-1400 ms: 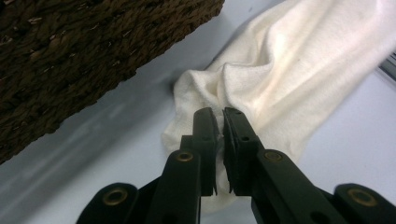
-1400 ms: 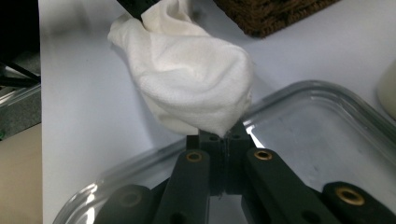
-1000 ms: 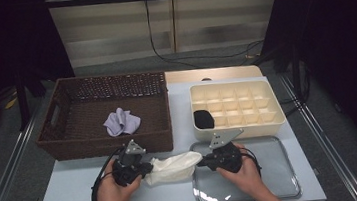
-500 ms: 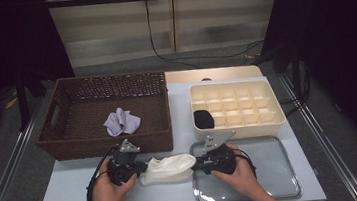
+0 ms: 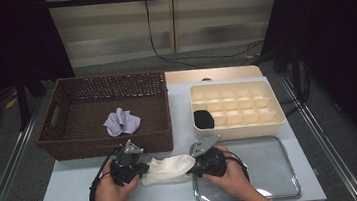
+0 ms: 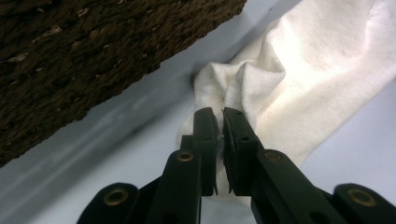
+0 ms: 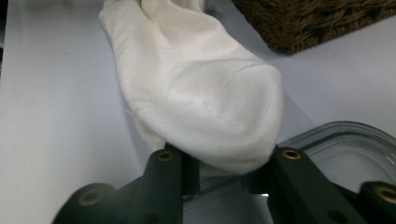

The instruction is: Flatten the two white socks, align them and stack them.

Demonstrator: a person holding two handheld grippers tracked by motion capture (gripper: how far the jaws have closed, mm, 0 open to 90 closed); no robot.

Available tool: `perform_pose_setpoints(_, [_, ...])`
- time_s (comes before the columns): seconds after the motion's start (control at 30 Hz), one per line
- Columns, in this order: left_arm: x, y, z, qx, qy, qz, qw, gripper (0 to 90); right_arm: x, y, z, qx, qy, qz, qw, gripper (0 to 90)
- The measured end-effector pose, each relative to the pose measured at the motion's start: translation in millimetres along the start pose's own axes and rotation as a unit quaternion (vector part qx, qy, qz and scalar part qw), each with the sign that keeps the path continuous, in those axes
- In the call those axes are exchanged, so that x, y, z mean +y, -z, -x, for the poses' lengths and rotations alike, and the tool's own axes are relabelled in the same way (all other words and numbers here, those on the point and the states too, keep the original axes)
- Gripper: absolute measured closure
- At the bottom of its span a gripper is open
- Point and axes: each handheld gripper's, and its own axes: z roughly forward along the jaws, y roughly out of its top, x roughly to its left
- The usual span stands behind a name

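White sock point(image 5: 167, 168) lies crosswise, toe toward our right gripper point(image 5: 199, 162), whose part-open jaws, just narrowing, straddle it; left gripper point(image 5: 140, 168) pinches its cuff.

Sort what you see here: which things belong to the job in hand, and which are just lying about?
In use:
- white cotton sock
- left gripper, shut on it
- right gripper

Lying about:
- brown wicker basket
- lilac cloth
- cream compartment box
- clear tray

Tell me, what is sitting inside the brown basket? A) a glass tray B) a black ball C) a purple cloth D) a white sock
C: a crumpled purple cloth lies on the bottom of the brown wicker basket, while the white sock is out on the table between the grippers.
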Motion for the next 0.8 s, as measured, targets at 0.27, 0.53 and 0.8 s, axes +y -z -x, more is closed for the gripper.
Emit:
perform_pose_setpoints(0.27, [-0.8, -0.8, 0.4, 0.007, 0.007, -0.001, 0.9999, 84.9, 0.8, 5.7, 3.0, 0.010, -0.028, -0.008, 0.9995, 88.6])
perform_pose_setpoints(0.53, [-0.3, -0.4, -0.9, -0.001, 0.014, 0.000, 0.9999, 85.1, -2.8, 19.8, 4.3, 0.020, -0.050, 0.020, 0.9984, 88.6])
perform_pose_setpoints(0.8, [0.0, 11.2, -8.1, -0.015, 0.032, 0.028, 0.9990, 85.0, -10.3, 14.7, 8.7, 0.025, -0.065, 0.028, 0.9972, 73.6])
